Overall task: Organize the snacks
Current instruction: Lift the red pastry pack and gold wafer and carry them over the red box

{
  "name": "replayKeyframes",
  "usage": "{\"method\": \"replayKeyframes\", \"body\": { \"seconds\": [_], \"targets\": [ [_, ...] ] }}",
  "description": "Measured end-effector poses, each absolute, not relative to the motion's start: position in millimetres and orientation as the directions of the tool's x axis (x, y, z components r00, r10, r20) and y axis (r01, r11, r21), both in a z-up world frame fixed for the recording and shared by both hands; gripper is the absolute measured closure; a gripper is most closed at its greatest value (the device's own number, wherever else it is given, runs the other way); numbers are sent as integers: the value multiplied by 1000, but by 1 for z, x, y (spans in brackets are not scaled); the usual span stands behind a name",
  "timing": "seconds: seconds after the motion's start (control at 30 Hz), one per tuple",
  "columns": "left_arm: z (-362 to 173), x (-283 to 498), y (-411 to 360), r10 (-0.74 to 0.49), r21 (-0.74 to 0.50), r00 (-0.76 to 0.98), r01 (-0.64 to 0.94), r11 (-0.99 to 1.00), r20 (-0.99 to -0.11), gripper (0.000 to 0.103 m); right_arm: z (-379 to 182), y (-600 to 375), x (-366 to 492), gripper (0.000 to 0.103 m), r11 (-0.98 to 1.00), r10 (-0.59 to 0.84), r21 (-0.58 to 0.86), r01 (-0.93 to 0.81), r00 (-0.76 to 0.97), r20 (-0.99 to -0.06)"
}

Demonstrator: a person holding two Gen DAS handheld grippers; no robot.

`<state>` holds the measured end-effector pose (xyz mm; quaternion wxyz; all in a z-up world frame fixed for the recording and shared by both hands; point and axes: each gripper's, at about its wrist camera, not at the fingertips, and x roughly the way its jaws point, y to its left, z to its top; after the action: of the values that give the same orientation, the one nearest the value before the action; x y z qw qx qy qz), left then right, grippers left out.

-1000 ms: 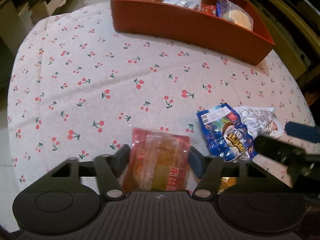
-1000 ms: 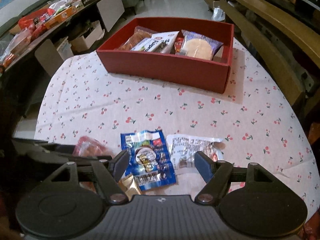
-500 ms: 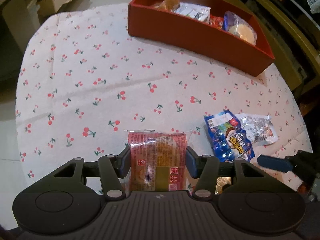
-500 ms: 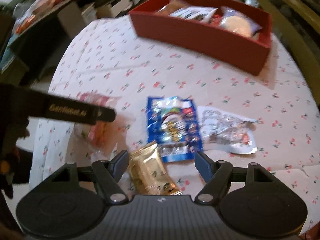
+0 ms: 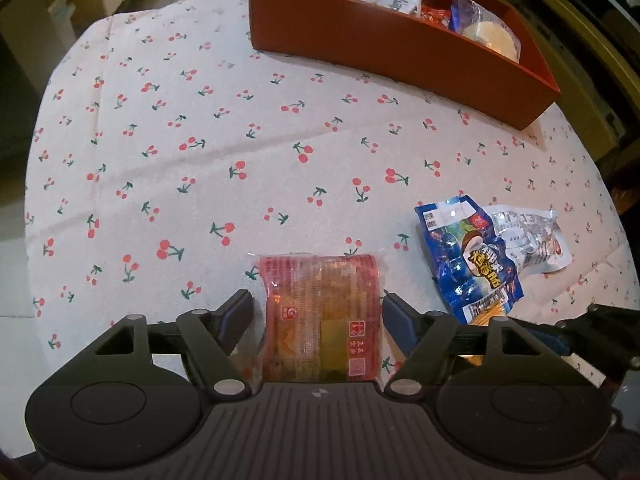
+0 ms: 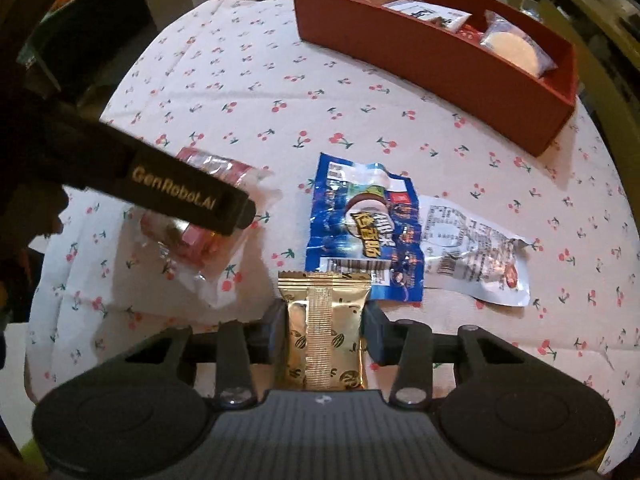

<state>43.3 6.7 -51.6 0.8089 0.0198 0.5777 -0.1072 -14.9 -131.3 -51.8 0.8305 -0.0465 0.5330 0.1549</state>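
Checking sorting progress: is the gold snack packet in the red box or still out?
Out. The gold snack packet lies on the cherry tablecloth, clamped by the right gripper, apart from the red box.

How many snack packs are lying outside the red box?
4. A red pack between the left gripper's fingers, a gold pack held by the right gripper, then a blue pack and a silver pack on the tablecloth.

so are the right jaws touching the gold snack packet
Touching. The right wrist view shows the right gripper has just closed, both jaws pressed against the sides of the gold snack packet, no gap.
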Motion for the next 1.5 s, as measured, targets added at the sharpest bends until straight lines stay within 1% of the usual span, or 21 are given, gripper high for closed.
{"method": "replayKeyframes", "body": {
  "seconds": [0.03,0.07,0.1,0.17,0.3,0.53,0.83,1.0,1.5],
  "targets": [
    [-52,42,7,-147,-89,314,192,977,-938,26,-50,-132,-15,56,948,209,88,-305,390,-897],
    [-52,42,6,-146,-88,314,192,977,-938,29,-46,-133,-15,57,949,215,94,-302,398,-892],
    [-51,42,6,-145,-86,314,193,977,-938,34,-42,-133,-15,57,949,222,101,-297,407,-886],
    [-50,41,5,-144,-82,320,199,977,-936,39,-36,-136,-15,57,953,234,119,-279,429,-873],
    [-47,38,4,-147,-84,323,200,976,-935,39,-27,-146,-15,58,960,241,143,-239,459,-855],
    [-35,34,7,-192,-129,337,200,971,-922,40,-21,-156,-10,58,968,240,167,-190,488,-839],
    [-32,36,-1,-230,-161,337,220,962,-913,39,-17,-162,-3,58,973,228,171,-156,512,-829],
    [-30,37,-2,-249,-181,341,220,959,-907,39,-9,-170,1,58,971,238,195,-137,542,-806],
    [-4,62,-20,-304,-221,405,240,945,-862,40,15,-187,29,58,967,236,241,-77,615,-752]
  ]
}}
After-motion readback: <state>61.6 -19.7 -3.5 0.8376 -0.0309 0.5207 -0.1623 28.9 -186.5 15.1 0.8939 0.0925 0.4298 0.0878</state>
